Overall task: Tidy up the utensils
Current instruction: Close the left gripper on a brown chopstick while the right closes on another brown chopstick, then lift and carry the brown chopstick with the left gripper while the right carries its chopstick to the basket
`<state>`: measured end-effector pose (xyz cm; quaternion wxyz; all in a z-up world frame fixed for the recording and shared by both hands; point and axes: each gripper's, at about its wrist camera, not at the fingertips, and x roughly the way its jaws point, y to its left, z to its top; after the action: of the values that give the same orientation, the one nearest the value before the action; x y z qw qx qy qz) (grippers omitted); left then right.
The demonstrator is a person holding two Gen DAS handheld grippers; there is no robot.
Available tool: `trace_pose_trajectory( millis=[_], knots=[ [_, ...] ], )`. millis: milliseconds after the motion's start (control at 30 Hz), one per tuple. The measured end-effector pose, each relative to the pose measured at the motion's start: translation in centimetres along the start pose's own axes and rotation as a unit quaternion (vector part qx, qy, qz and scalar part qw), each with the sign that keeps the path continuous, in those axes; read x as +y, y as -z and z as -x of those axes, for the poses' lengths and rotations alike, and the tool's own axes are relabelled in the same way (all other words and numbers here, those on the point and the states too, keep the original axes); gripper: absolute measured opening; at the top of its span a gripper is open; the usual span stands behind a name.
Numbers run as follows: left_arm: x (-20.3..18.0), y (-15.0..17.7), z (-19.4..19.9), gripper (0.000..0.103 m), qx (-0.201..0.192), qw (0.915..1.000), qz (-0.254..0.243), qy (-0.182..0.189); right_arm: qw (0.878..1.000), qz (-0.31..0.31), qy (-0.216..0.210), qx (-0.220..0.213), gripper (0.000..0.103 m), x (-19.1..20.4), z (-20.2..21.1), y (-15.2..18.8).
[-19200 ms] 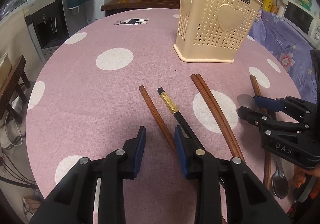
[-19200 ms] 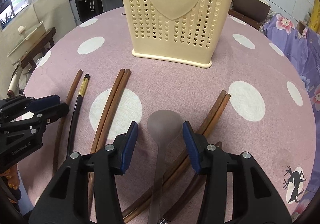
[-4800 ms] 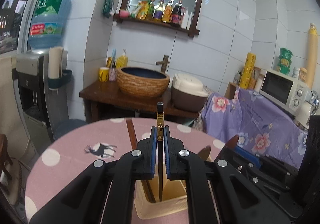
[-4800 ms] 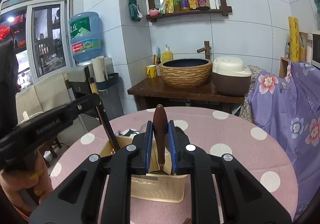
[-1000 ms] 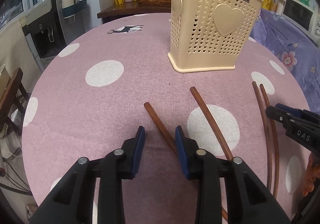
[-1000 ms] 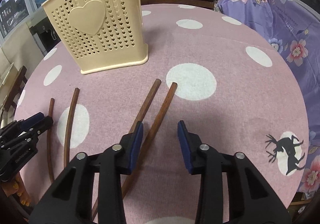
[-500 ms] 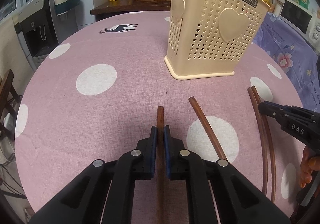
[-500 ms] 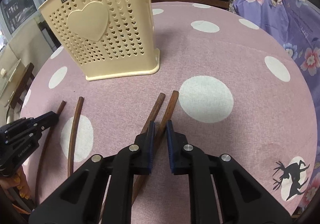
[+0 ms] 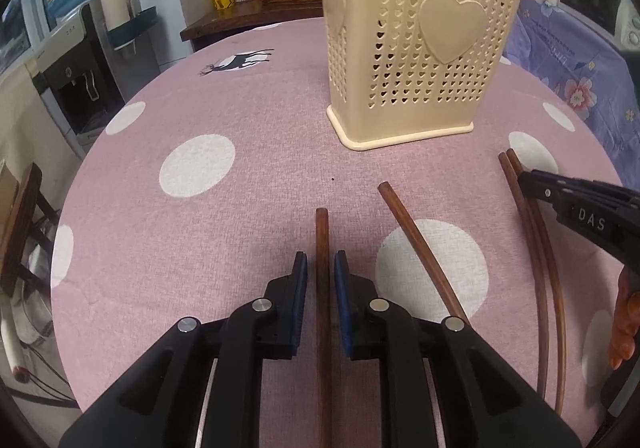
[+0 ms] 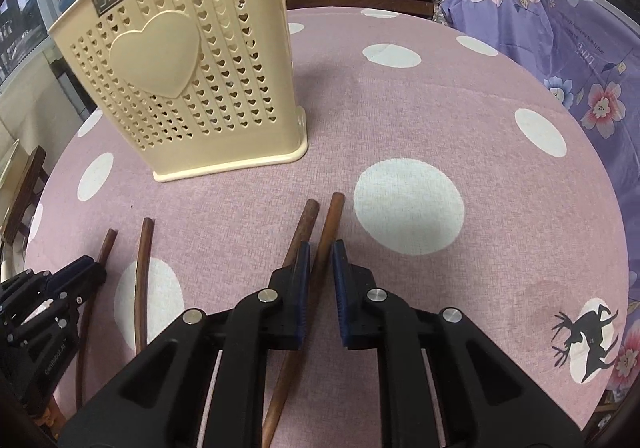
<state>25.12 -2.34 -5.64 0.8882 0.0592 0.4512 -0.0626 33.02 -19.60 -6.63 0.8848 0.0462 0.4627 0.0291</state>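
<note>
Landmark: I take the cream utensil basket (image 9: 416, 47) as my reference; it stands upright on the pink dotted tablecloth (image 9: 224, 232), with dark handles poking above its rim.
Left gripper: my left gripper (image 9: 321, 272) sits on the near side of the basket, its jaws easing apart; a brown chopstick (image 9: 322, 248) lies between the blue pads with a thin gap on each side, so I see no grip on it.
Right gripper: my right gripper (image 10: 320, 264) is nearly closed around the right-hand chopstick of a pair (image 10: 327, 232); whether the pads truly pinch it I cannot tell. The pair's other stick (image 10: 300, 232) runs under the outside of the left finger.
Loose stick: one more chopstick (image 9: 420, 248) lies slanted between my two grippers, its far end pointing toward the basket, crossing a white dot.
Open room: bare cloth separates every chopstick tip from the basket's base; left of the basket the cloth is wide and free out to the round table edge.
Edges: beyond the basket's right side, purple floral fabric (image 10: 580, 59) borders the table.
</note>
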Motion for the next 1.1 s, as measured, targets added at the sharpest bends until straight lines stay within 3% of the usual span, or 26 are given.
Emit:
trace_pose_trajectory(
  millis=[200, 767, 967, 1100],
  knots=[
    [-0.3, -0.6, -0.4, 0.009, 0.001, 0.9999, -0.016, 0.0, 1.0, -0.013, -0.009, -0.001, 0.011, -0.3, -0.4, -0.6],
    [-0.6, -0.8, -0.4, 0.008, -0.012, 0.9998, -0.012, 0.004, 0.997, -0.052, -0.057, -0.001, 0.008, -1.6, -0.5, -0.9],
    [0.0, -1.2, 1.1, 0.008, -0.037, 0.9991, 0.003, 0.022, 0.992, -0.073, -0.105, -0.015, 0.008, -2.5, 1.0, -1.0],
    [0.4, -1.7, 3.4, 0.008, -0.067, 0.9968, 0.015, 0.042, 0.984, -0.078, -0.15, -0.051, 0.008, -3.3, 4.1, -1.2]
  ],
)
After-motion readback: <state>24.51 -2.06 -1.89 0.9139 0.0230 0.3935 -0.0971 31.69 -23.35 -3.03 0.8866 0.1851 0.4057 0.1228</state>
